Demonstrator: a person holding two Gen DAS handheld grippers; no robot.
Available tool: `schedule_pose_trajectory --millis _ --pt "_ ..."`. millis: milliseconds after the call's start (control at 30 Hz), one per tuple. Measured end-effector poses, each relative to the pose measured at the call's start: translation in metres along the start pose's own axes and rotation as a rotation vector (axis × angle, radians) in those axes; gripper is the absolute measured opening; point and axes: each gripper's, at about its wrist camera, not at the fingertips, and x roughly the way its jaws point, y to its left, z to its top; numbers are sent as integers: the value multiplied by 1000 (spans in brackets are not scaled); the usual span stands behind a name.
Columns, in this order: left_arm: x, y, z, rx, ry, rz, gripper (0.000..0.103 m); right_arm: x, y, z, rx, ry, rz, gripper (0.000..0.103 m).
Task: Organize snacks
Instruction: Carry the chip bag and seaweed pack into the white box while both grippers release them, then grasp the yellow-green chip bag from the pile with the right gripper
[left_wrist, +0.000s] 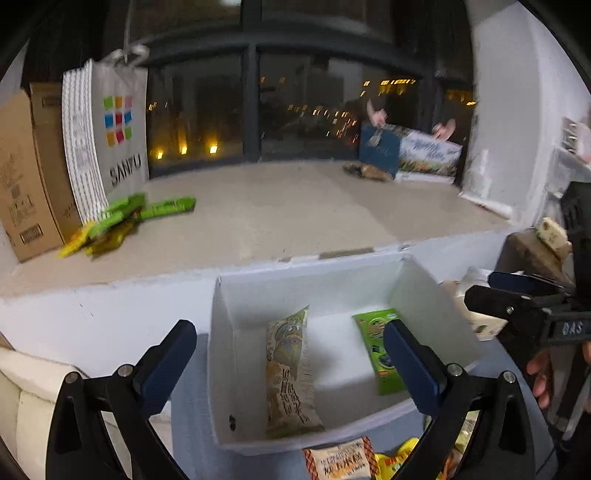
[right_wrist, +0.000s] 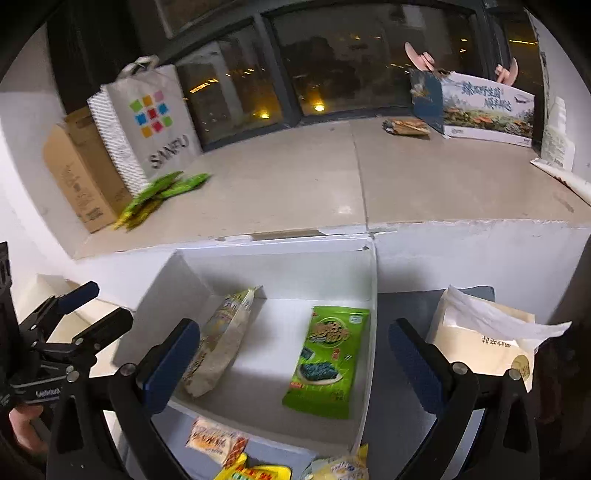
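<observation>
While both the left gripper (left_wrist: 290, 363) and the right gripper (right_wrist: 293, 356) are held spread and empty, two snack packets, one pale (right_wrist: 218, 341) and one green (right_wrist: 328, 360), are seen lying inside the white box (right_wrist: 280, 254) at lower centre, apparently sorted there already.

A white paper shopping bag with coloured squares (right_wrist: 147, 122) stands on the beige stone window ledge (right_wrist: 295, 184), leaning against a brown cardboard box (right_wrist: 77, 173) at the ledge's left end. At the far right of the ledge a blue and white printed carton (right_wrist: 476, 107) stands against the dark window glass (right_wrist: 332, 62). Below the ledge, a cream paper bag with black lettering (right_wrist: 484, 332) sits on a grey surface.
</observation>
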Motion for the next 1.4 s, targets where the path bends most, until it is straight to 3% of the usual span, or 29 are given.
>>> schedule_pose_trajectory --millis 100,267,367,600,700,800,933,1067,1400 --pt "-39 -8 -12 41 -66 -35 103 -26 2 -9 -37 -50 31 103" --pt "-105 -40 -53 118 -37 -69 103 -88 14 -38 -143 -175 53 103" --pt "-145 -54 -84 67 -33 -131 103 -126 20 -65 -170 -177 97 103" --pt "-214 -78 -162 -41 -35 -237 103 -207 22 -165 -199 -226 141 103" --pt "-231 -92 -189 -19 -21 -256 103 -229 14 -207 -175 -237 128 103" --pt "-238 -104 -203 7 1 -229 103 -239 3 -235 -138 -228 119 103" --pt "-237 -106 -209 -22 19 -275 103 -232 -8 -259 -122 -174 80 103" --pt "-231 -105 -209 -20 34 -269 103 -216 -15 -261 -109 -132 77 103" --pt "-245 -91 -207 -12 -7 -264 103 -118 -12 -211 -129 19 59 103"
